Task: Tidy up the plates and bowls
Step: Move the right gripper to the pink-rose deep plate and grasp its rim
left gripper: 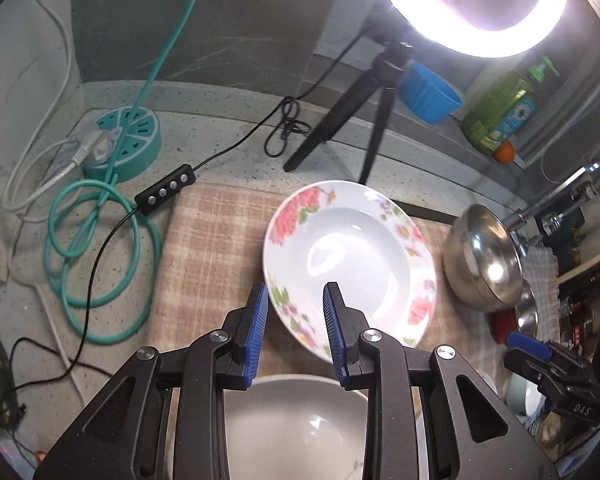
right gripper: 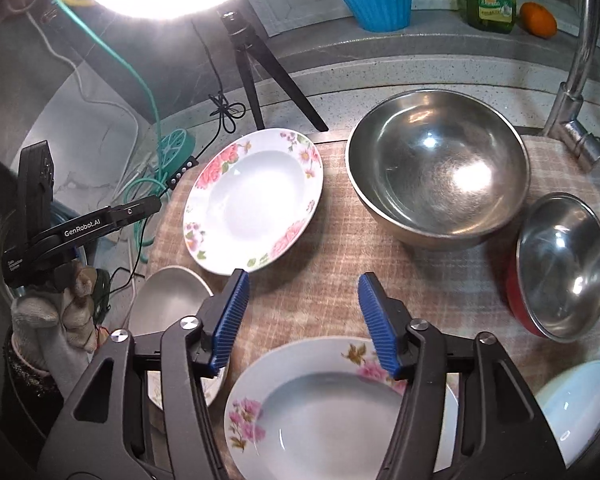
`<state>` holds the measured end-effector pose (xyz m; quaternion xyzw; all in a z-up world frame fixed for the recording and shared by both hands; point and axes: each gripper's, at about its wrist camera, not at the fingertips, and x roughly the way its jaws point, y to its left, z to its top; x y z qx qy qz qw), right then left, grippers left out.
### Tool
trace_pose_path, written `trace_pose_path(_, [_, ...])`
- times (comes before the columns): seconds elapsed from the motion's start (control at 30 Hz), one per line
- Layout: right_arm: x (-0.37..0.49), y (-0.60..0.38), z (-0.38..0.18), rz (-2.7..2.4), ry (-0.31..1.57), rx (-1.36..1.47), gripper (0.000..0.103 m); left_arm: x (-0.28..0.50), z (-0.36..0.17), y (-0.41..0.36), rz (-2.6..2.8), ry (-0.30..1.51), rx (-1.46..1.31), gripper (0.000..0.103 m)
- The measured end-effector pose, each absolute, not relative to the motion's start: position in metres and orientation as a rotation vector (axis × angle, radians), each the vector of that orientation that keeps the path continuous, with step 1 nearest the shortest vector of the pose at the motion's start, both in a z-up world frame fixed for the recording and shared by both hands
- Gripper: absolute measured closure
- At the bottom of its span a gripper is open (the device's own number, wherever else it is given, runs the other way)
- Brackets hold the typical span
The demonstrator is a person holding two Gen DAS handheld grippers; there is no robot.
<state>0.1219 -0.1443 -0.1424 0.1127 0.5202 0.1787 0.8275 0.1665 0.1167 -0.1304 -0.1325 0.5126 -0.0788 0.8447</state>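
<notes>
The speckled counter [right gripper: 380, 76] carried a checked cloth [right gripper: 332, 264] on which most of the dishes lay. Largest among them was the big steel bowl [right gripper: 436, 168], empty, in the upper right of the right wrist view; the left wrist view caught it only at its right edge, tilted by the lens. Left of it lay a flowered plate [right gripper: 256, 200], empty, which the left wrist view showed at centre frame. Only the right wrist view showed a second flowered plate [right gripper: 332, 412] at the bottom, a smaller steel bowl [right gripper: 564, 264] with a red outside at the right edge, and a pale bowl [right gripper: 576, 404] in the lower right corner; all were empty. A white bowl [left gripper: 296, 428] sat at the bottom of the left wrist view, empty, below the left claw [left gripper: 296, 300], whose jaws stood narrowly apart with nothing between them, over the near rim of the flowered plate. The right claw [right gripper: 304, 292] stood wider, also empty, over bare cloth between the two plates. Only the left wrist view showed the teal socket hub [left gripper: 124, 144] at the upper left.
</notes>
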Motion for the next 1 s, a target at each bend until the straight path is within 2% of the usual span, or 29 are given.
trace_pose_path(0.1, [0.135, -0.144, -0.156, 0.376, 1.137, 0.288, 0.059, 0.183, -0.141, 0.122, -0.169, 1.107, -0.294, 0.076])
trace_pose_path(0.37, [0.156, -0.134, -0.176, 0.356, 1.179, 0.310, 0.062, 0.219, -0.163, 0.125, -0.211, 1.166, -0.313, 0.076])
trace_pose_path(0.47, [0.163, -0.130, -0.182, 0.348, 1.190, 0.310, 0.068, 0.227, -0.170, 0.124, -0.220, 1.183, -0.320, 0.078])
trace_pose_path(0.7, [0.173, -0.124, -0.192, 0.343, 1.214, 0.296, 0.072, 0.238, -0.177, 0.122, -0.236, 1.202, -0.314, 0.079])
trace_pose_path(0.77, [0.175, -0.124, -0.194, 0.344, 1.219, 0.297, 0.073, 0.240, -0.178, 0.122, -0.241, 1.206, -0.314, 0.084])
trace_pose_path(1.0, [0.183, -0.117, -0.200, 0.361, 1.225, 0.296, 0.079, 0.243, -0.182, 0.117, -0.244, 1.216, -0.277, 0.087])
